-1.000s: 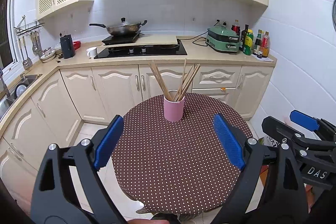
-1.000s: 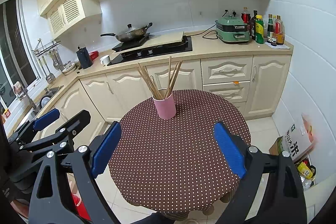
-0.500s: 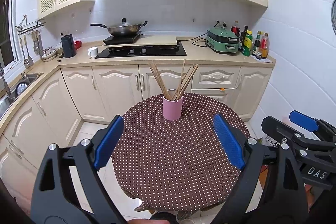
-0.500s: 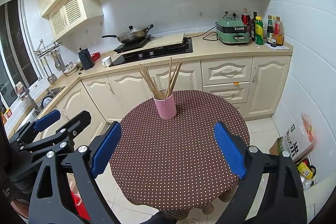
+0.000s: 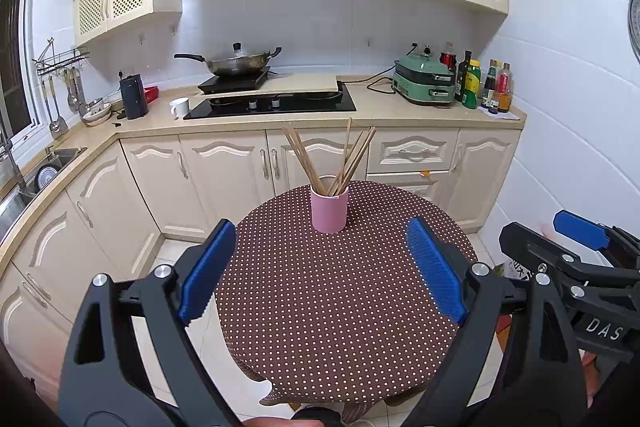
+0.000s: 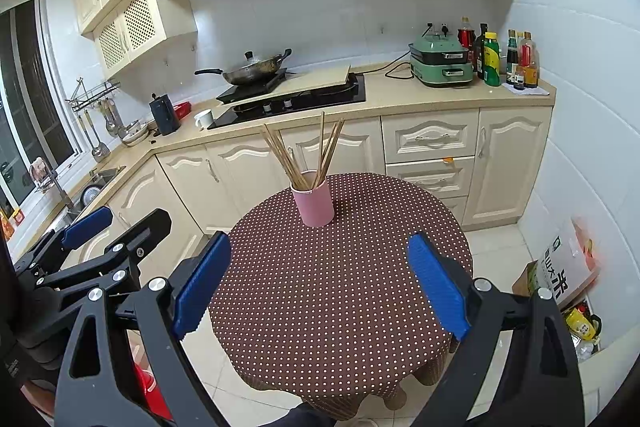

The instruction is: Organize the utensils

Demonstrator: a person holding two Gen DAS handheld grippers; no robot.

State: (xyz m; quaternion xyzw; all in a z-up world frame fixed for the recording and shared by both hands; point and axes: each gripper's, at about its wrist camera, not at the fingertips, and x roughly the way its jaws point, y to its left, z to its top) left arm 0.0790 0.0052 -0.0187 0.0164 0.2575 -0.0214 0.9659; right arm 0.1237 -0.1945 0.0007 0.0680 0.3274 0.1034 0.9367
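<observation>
At frame centre, a pink cup (image 5: 329, 209) held upright chopsticks (image 5: 348, 157); the left gripper (image 5: 320, 269) and right gripper (image 6: 320, 275) gaped wide, empty.

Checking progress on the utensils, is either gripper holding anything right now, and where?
Nothing is held: left gripper and right gripper are both open, short of the chopsticks.

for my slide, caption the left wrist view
Open left tool facing a pink cup of chopsticks on a polka-dot table.
</observation>
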